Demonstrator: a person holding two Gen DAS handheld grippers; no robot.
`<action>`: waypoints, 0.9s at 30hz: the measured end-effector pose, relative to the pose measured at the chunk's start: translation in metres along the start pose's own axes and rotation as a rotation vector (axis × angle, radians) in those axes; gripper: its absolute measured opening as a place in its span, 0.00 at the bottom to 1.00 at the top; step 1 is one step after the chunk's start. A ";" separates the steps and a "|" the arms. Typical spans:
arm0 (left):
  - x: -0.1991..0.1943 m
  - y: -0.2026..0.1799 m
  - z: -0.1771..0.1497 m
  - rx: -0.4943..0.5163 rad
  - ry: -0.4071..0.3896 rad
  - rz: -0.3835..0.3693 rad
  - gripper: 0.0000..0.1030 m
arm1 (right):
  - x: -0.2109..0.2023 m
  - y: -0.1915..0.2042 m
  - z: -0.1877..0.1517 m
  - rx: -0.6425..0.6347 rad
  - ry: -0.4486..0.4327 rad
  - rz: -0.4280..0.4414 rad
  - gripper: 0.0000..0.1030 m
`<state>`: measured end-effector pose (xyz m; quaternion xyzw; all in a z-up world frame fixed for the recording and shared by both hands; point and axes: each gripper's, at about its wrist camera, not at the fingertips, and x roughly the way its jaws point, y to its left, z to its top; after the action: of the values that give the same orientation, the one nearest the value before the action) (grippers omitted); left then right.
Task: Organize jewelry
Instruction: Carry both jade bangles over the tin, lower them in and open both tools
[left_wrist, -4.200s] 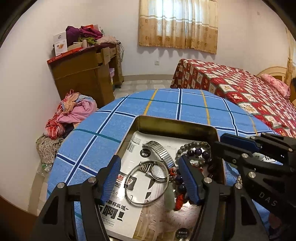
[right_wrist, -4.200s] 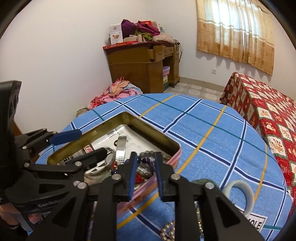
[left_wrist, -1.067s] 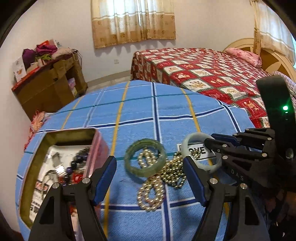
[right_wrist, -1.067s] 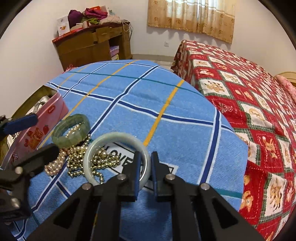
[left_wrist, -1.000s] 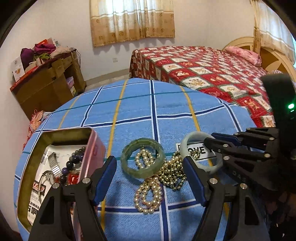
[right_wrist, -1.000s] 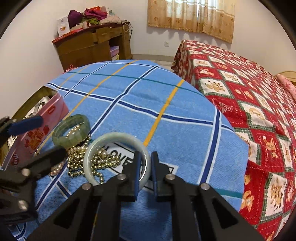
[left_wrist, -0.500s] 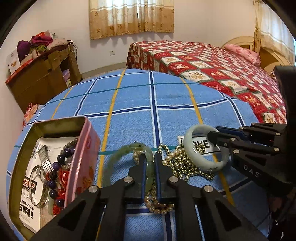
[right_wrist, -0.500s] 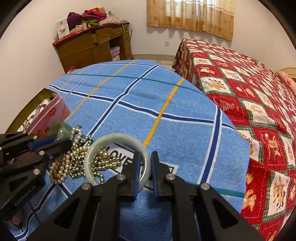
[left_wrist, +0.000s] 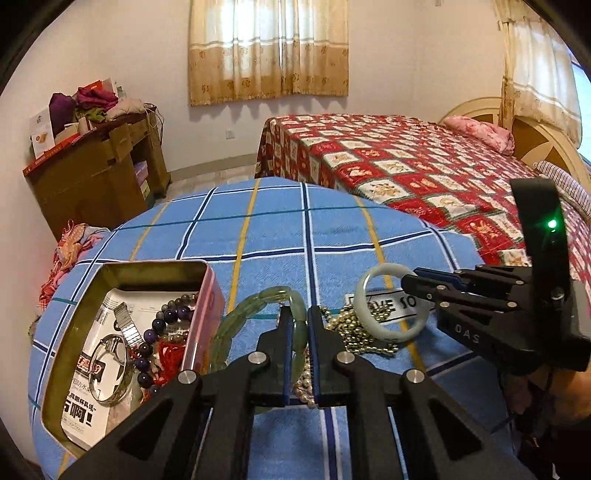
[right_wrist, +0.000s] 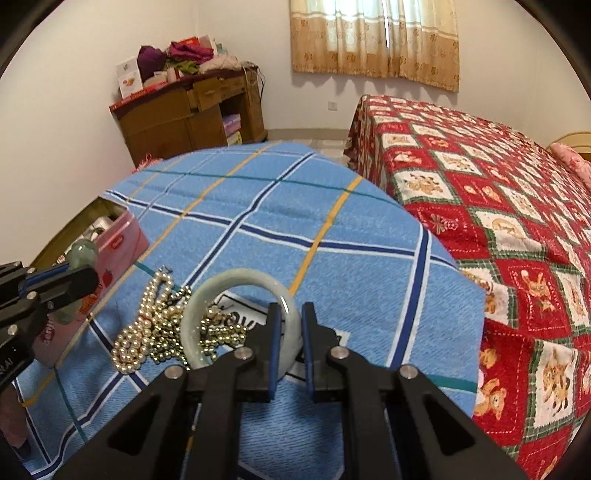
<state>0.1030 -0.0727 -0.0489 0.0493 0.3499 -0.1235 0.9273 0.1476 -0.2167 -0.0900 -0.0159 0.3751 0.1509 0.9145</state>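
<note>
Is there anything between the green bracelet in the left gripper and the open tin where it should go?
Nothing visible blocks it. The left gripper is shut on the green bracelet, which hangs right beside the tin. Only the tin's pink wall lies between; its top is open.

A bedroom in a home.
There was a big bed (left_wrist: 424, 173) with a red blanket, curtains (left_wrist: 269, 48) on the window, and a messy wooden desk (left_wrist: 96, 173).
</note>
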 end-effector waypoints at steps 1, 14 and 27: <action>-0.003 -0.001 0.000 0.001 -0.005 0.002 0.06 | -0.001 0.000 0.000 0.000 -0.008 0.002 0.12; -0.029 0.011 0.001 -0.009 -0.057 0.037 0.06 | -0.027 0.001 -0.002 0.023 -0.090 0.055 0.12; -0.052 0.043 0.002 -0.054 -0.093 0.110 0.06 | -0.042 0.031 0.020 -0.028 -0.122 0.136 0.12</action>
<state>0.0781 -0.0214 -0.0131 0.0374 0.3064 -0.0651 0.9489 0.1240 -0.1951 -0.0438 0.0060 0.3169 0.2186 0.9229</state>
